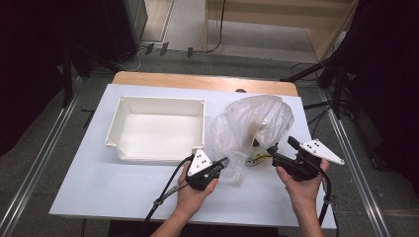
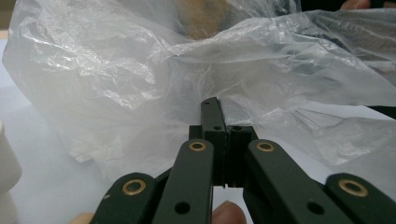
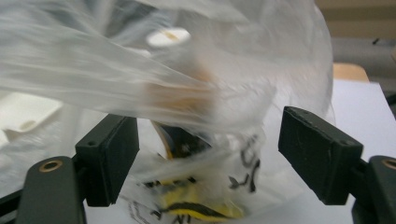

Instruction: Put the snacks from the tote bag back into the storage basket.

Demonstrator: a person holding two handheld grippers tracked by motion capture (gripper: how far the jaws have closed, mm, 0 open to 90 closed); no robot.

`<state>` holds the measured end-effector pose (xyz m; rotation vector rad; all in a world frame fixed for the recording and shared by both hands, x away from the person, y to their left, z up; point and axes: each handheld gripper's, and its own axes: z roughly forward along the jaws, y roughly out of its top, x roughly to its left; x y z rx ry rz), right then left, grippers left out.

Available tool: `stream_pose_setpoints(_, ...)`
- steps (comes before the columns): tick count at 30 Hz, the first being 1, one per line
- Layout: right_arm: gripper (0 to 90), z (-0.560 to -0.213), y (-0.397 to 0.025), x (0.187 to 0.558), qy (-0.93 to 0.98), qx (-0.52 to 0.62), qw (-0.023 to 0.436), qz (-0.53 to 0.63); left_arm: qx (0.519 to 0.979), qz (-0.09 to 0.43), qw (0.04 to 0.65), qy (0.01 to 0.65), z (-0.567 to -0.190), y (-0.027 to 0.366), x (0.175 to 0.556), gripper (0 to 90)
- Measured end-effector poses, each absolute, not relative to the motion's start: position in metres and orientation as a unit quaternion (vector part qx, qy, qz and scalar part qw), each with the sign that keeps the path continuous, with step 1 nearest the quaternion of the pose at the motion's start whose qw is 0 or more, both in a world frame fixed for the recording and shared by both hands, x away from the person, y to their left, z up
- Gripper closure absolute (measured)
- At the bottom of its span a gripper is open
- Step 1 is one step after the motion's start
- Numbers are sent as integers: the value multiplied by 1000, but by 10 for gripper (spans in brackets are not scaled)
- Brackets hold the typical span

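Crinkled plastic bag pinched at one side, straddled at the other

The thin, translucent bag [image 1: 252,126] lies toward the white table's [image 1: 99,182] right edge, beside a rigid white bin [image 1: 157,129]. The left gripper [image 1: 223,162] is clenched on its filmy edge; the right gripper [image 1: 273,149] gapes around a yellow-black packet [image 3: 196,207].

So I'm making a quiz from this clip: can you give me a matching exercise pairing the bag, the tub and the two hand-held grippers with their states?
Things:
1. bag
2. tub
3. left hand-held gripper
4. right hand-held gripper

States:
a. jaws wide open around the bag's lower part
b. white, empty
c. clear, crumpled, with something yellow and black inside
d. jaws shut on a fold of the bag

Pairs: 1-c, 2-b, 3-d, 4-a
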<state>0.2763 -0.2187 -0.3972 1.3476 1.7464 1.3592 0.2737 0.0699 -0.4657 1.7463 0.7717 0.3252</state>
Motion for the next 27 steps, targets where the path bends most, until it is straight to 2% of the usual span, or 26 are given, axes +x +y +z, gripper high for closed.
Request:
stream_pose_setpoints(5,150,-379,-206,273,664,469,271,515,739,138,570,332,-466,72,274,900)
stream_pose_setpoints(11,148,-354,-202,273,646,459,267,548,737,139,572,332,-466,72,275,900)
stream_pose_setpoints(17,162,-343,-194,290,644,463,296,532,739,140,570,330,-466,71,274,900)
stream_pose_setpoints(19,245,-342,-194,301,640,469,307,526,739,141,570,330,-466,71,274,900)
stream_pose_setpoints(20,380,-341,-195,307,639,470,313,522,739,142,570,330,-466,71,274,900)
stream_pose_setpoints(21,380,-341,-195,307,639,470,313,522,739,142,570,330,-466,71,274,900)
stream_pose_setpoints(22,623,-341,-197,318,637,480,322,510,740,142,569,330,-466,71,274,900)
stream_pose_setpoints(23,698,-342,-200,325,639,483,307,514,740,142,568,330,-466,71,274,900)
stream_pose_setpoints(25,814,-345,-204,339,640,491,286,517,740,143,568,332,-466,71,274,900)
stream_pose_setpoints(27,881,-350,-205,350,644,502,295,496,738,141,569,334,-466,71,274,900)
